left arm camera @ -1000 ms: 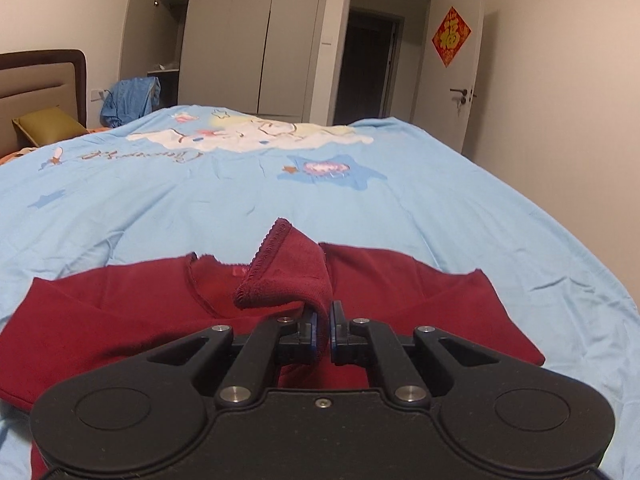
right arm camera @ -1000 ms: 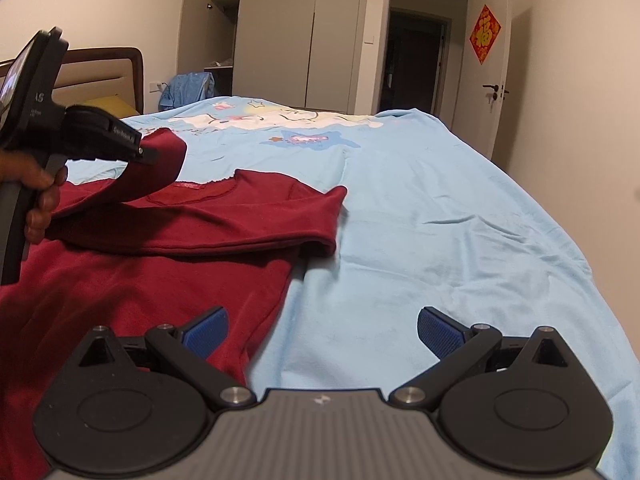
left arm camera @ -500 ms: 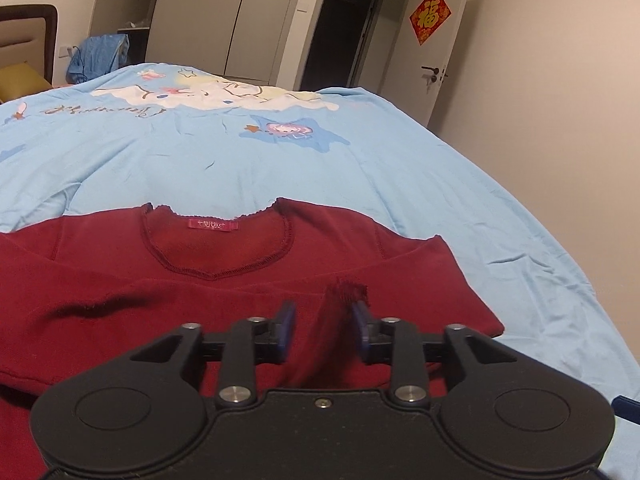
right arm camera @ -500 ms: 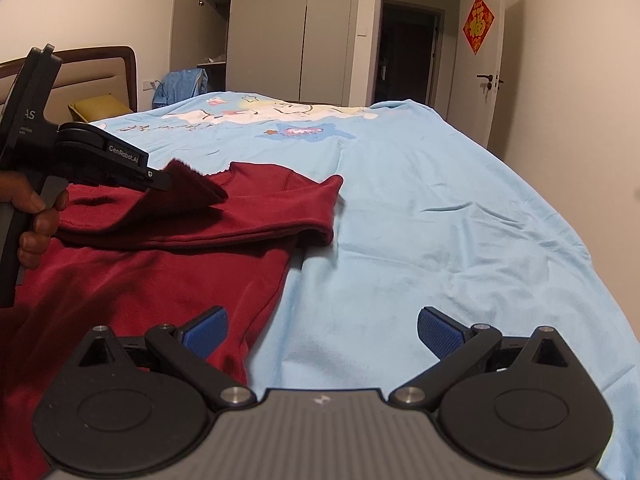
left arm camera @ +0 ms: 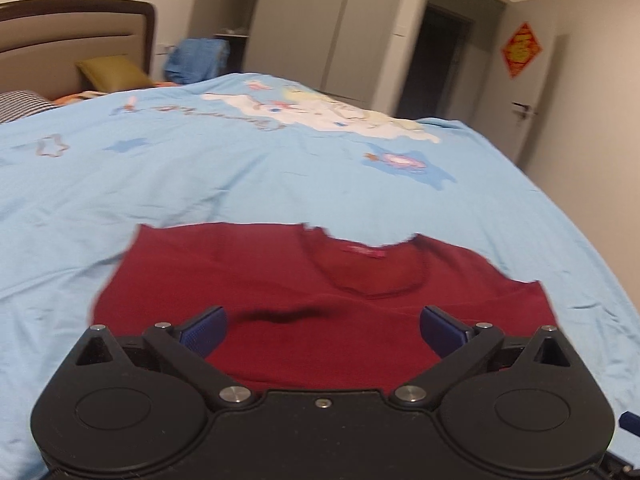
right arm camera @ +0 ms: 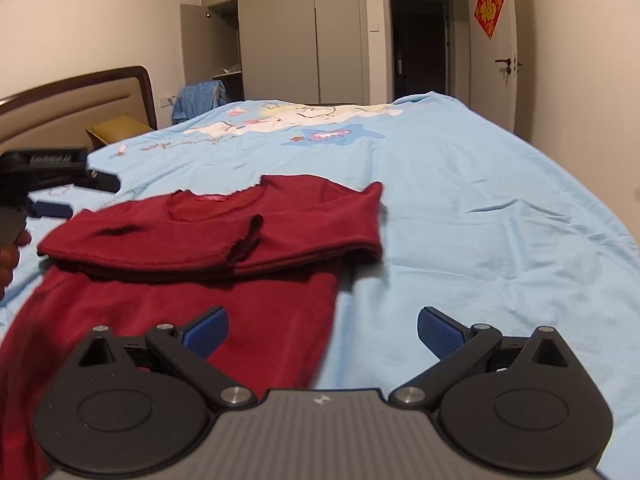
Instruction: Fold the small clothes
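A dark red long-sleeved top (right arm camera: 208, 248) lies on the light blue bedspread (right arm camera: 480, 208), neckline away from me, with both sleeves folded across the chest. It also shows in the left wrist view (left arm camera: 312, 280). My left gripper (left arm camera: 322, 330) is open and empty, just above the near part of the top. It appears at the left edge of the right wrist view (right arm camera: 60, 184), beside the top's left shoulder. My right gripper (right arm camera: 322, 334) is open and empty, over the top's right hem edge and the bedspread.
The bedspread (left arm camera: 240, 168) has a cartoon print at its far end. A padded headboard (right arm camera: 76, 108) and a yellow pillow (right arm camera: 116, 128) stand at the left. A blue garment (right arm camera: 200, 98), wardrobes and a doorway (right arm camera: 418, 46) are behind.
My left gripper opened, let go of the sleeve cuff and drew back to the left. The sleeve now lies flat across the chest. My right gripper stayed open and hardly moved.
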Motion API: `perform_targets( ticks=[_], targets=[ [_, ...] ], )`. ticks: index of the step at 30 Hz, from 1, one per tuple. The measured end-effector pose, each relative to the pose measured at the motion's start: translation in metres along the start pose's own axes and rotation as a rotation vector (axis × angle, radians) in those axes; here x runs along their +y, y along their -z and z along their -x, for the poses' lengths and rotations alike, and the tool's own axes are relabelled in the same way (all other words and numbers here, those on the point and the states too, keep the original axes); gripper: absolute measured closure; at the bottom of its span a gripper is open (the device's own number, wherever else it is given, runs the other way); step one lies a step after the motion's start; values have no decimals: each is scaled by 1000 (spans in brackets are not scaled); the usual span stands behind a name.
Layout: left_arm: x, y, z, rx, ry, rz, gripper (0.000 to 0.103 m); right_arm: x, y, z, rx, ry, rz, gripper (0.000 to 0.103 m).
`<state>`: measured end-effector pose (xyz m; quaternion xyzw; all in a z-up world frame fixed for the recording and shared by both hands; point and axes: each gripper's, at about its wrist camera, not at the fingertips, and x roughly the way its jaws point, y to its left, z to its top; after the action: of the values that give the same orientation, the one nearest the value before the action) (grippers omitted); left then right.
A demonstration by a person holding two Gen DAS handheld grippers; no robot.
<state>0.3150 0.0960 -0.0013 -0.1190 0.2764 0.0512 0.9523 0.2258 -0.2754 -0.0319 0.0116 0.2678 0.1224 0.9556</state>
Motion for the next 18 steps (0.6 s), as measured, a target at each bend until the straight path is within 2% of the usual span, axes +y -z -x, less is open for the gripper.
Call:
perform_targets(
  ticks=[6, 8, 11, 13, 15, 16, 18],
  targets=[
    [70, 0, 9, 0, -163, 67, 1, 24, -17, -28, -15, -108, 9, 1],
    [93, 0, 13, -3, -183, 108, 1, 31, -25, -40, -16, -143, 13, 8],
    [123, -1, 17, -21, -168, 166, 1, 40, -34, -61, -10, -184, 5, 15],
    [139, -4, 14, -28, -141, 214, 1, 44, -40, -76, 6, -198, -15, 26],
    [151, -8, 8, -33, -110, 261, 2, 47, -44, -91, 24, -207, -40, 30],
    [158, -10, 4, -30, -89, 285, 5, 48, -46, -98, 32, -208, -51, 34],
    [167, -13, -6, -11, -59, 330, 16, 50, -48, -109, 49, -208, -69, 42]
  ],
)
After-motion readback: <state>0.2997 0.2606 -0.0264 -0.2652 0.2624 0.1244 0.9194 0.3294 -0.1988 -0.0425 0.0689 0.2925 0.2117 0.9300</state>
